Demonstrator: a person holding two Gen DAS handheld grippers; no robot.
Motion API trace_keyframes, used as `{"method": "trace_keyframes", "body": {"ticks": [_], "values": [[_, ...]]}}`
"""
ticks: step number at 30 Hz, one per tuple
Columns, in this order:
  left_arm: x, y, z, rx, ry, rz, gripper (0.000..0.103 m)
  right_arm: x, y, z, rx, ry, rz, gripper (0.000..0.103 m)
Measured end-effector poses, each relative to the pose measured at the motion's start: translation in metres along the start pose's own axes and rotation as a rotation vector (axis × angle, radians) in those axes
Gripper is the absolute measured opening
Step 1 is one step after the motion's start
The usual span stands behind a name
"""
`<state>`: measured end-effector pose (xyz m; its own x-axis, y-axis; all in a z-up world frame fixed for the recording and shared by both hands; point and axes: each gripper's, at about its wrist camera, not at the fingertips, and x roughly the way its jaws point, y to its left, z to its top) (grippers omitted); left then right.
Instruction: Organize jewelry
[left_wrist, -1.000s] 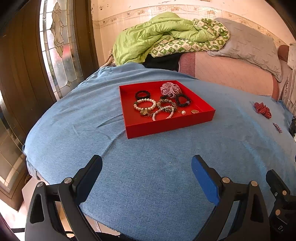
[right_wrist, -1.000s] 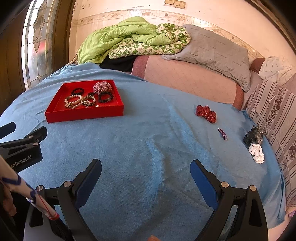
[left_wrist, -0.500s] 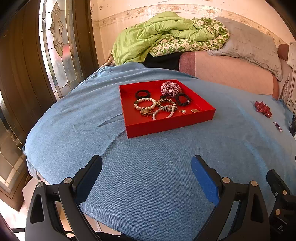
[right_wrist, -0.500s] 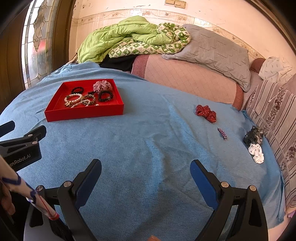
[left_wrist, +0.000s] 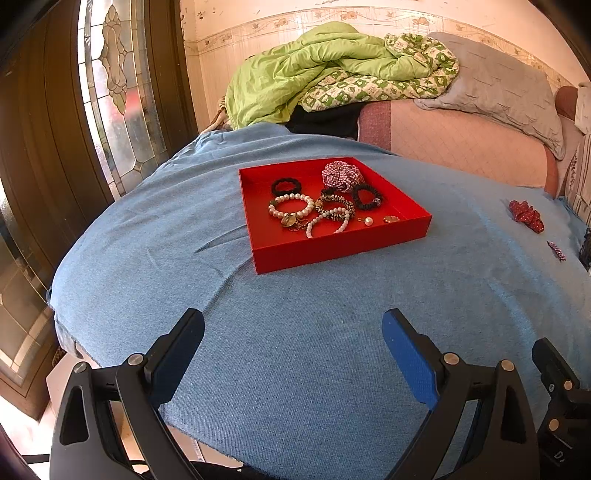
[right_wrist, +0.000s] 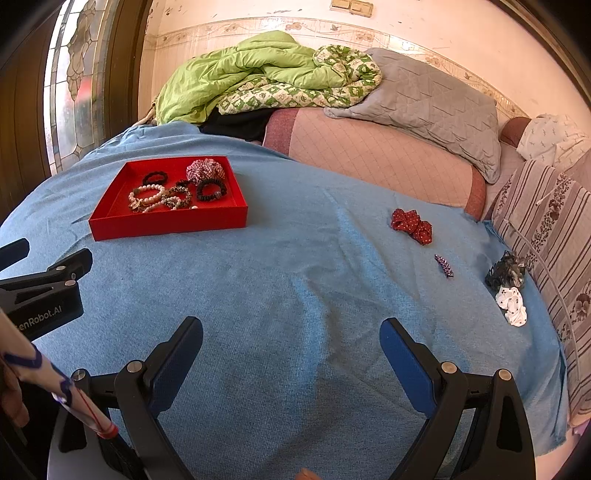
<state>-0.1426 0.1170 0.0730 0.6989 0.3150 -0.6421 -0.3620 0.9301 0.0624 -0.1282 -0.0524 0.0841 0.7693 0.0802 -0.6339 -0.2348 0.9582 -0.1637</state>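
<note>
Bed covered by a blue blanket (right_wrist: 295, 280), lightly creased; a green comforter (right_wrist: 236, 74) heaped at the far end against the wall, partly overlying a grey quilted pillow (right_wrist: 436, 99); a pink quilted bolster (right_wrist: 376, 158) lies beneath both; a striped floral cushion (right_wrist: 546, 221) at the right edge; a leaded glass door panel (left_wrist: 118, 92) in dark wood frame stands at left; a patterned border strip (right_wrist: 332, 31) runs along the scuffed wall.

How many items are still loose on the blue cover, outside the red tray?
4: red dotted scrunchie, small purple clip, dark scrunchie and white scrunchie touching it, near the striped cushion.
</note>
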Motion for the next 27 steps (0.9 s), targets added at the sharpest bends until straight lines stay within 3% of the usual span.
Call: {"method": "trace_keyframes", "body": {"ticks": [27], "values": [[0.0002,0.0007,-0.0007,0.001,0.000,-0.002,0.096,0.0030,-0.0039,-0.0024,-0.022,0.004,-0.001,0.098]]}}
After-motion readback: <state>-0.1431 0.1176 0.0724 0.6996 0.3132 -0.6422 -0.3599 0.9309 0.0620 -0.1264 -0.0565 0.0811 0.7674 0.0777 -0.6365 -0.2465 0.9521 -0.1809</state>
